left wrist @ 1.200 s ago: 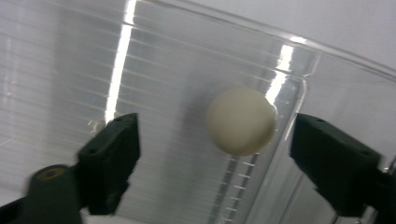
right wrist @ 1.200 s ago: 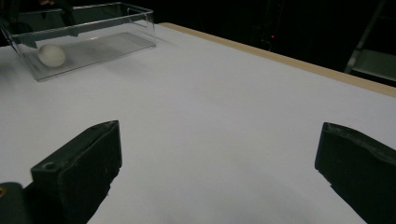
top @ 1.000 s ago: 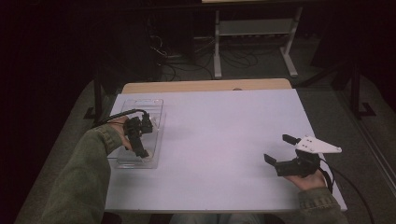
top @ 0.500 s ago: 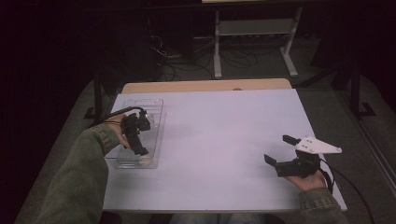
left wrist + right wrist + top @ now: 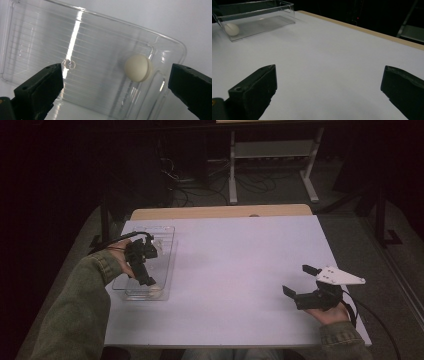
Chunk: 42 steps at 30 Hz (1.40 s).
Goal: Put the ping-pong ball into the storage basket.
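Left gripper – spread – hides part of clear tray.

Olive-green sleeves with ribbed cuffs are worn on both forearms. The left gripper is built of black parts, and a black cable is seen looping off its back. The right gripper is black too, topped by a pale grey three-cornered plate with small dark holes near its edge; a black cable trails from its rear. Up close, the jaws are seen as thick, matte black blocks with angled faces, and a small round hole is sunk into the top of each.
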Each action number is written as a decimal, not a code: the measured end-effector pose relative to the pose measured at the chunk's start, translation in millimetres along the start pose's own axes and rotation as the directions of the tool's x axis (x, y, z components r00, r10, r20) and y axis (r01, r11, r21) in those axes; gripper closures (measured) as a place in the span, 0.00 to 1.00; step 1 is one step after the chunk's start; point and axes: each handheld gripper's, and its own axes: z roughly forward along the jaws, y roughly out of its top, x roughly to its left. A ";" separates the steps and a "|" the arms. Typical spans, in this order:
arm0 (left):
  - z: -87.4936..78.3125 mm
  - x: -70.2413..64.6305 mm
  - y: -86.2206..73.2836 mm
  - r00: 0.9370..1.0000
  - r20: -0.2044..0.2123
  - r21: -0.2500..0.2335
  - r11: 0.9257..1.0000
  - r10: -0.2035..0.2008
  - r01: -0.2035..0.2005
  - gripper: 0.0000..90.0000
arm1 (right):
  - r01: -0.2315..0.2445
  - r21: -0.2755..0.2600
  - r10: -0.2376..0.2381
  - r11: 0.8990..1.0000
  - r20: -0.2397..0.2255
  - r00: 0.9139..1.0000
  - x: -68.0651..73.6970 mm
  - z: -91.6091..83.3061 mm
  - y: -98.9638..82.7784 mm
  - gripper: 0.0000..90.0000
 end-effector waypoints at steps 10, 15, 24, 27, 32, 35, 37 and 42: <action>-17.8 -5.2 1.4 1.000 0.026 -0.041 0.999 0.012 -0.011 0.00 | 0.001 -0.002 -0.001 1.000 0.000 1.000 0.1 -0.5 0.0 0.00; -28.6 -8.2 -1.6 0.999 0.037 -0.073 0.997 0.014 -0.011 0.00 | 0.001 -0.001 -0.001 1.000 0.001 1.000 0.4 -0.3 0.0 0.00; -40.5 -12.3 -7.7 0.999 0.034 -0.110 0.994 0.013 -0.009 0.00 | 0.002 0.000 -0.002 1.000 0.002 1.000 0.4 -0.4 0.0 0.00; -42.9 -12.4 -10.0 0.999 0.033 -0.125 0.992 0.010 -0.005 0.00 | 0.003 0.000 -0.003 1.000 0.001 1.000 0.6 -0.3 0.0 0.00; -44.6 -12.8 -14.6 0.999 0.033 -0.150 0.989 0.004 0.001 0.00 | 0.003 -0.002 -0.003 1.000 0.002 1.000 0.4 -0.6 0.1 0.00; -45.9 -14.4 -17.4 1.000 0.028 -0.176 0.984 -0.005 0.009 0.00 | 0.002 -0.001 -0.002 1.000 0.002 1.000 0.4 -0.6 0.0 0.00; -47.1 -14.8 -19.1 1.000 0.021 -0.195 0.981 -0.006 0.010 0.00 | 0.003 -0.001 -0.003 1.000 0.002 1.000 0.5 -0.6 0.0 0.00; -49.5 -16.2 -24.8 1.000 0.009 -0.243 0.970 -0.020 0.021 0.00 | 0.003 -0.001 -0.003 1.000 0.002 1.000 0.6 -0.6 0.0 0.00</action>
